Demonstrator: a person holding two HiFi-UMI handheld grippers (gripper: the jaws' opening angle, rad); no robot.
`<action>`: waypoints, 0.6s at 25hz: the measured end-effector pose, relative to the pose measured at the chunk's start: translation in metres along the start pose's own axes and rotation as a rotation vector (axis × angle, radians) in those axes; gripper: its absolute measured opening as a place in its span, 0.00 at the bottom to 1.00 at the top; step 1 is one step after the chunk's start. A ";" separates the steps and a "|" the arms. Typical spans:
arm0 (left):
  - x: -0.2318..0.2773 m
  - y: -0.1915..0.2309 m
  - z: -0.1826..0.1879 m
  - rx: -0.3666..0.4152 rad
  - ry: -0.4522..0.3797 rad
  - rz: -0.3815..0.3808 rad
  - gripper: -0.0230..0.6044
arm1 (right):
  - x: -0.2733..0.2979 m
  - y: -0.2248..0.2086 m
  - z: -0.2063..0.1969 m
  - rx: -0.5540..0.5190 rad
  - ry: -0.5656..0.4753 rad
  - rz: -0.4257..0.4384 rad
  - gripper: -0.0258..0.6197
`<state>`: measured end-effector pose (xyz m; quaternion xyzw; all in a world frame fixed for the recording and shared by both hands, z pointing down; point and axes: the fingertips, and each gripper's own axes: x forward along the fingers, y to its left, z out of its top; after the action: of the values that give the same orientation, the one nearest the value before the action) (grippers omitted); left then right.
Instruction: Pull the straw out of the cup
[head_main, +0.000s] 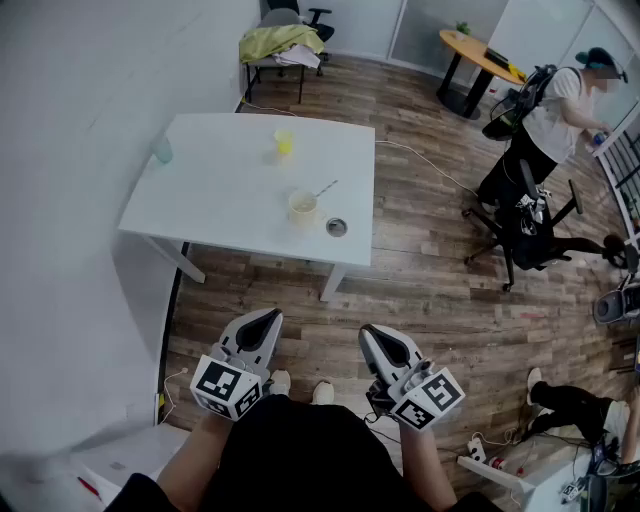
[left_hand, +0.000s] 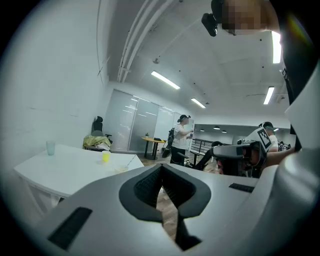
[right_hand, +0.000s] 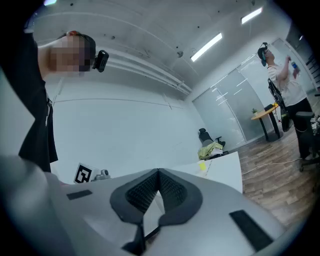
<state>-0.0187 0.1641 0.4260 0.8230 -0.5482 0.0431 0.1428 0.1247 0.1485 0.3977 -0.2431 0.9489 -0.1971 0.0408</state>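
A cream cup (head_main: 302, 208) with a thin straw (head_main: 326, 187) leaning to the right stands near the front of the white table (head_main: 220, 190). In the left gripper view the cup (left_hand: 121, 168) looks small and far off. Both grippers hang low in front of my body, well short of the table. My left gripper (head_main: 267, 319) and right gripper (head_main: 373, 334) are shut and hold nothing. In each gripper view the jaws meet at their tips, the left gripper (left_hand: 161, 166) and the right gripper (right_hand: 158, 172) alike.
On the table are also a yellow cup (head_main: 285, 143), a pale blue cup (head_main: 162, 151) and a small round metal piece (head_main: 336, 227). A person (head_main: 548, 110) stands by a black office chair (head_main: 535, 232) at the right. A white wall (head_main: 70, 150) runs along the left.
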 end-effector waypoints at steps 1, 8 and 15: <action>-0.001 0.001 0.000 -0.001 -0.001 0.000 0.06 | 0.001 0.001 -0.001 0.002 -0.001 -0.004 0.07; -0.004 0.007 0.007 0.010 -0.020 -0.014 0.06 | 0.005 0.006 -0.004 -0.004 -0.003 -0.022 0.07; -0.008 0.016 0.011 0.008 -0.033 -0.040 0.06 | 0.012 0.012 -0.004 0.020 -0.029 -0.040 0.07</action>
<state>-0.0375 0.1625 0.4171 0.8351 -0.5335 0.0288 0.1311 0.1081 0.1539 0.3972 -0.2643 0.9412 -0.2039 0.0530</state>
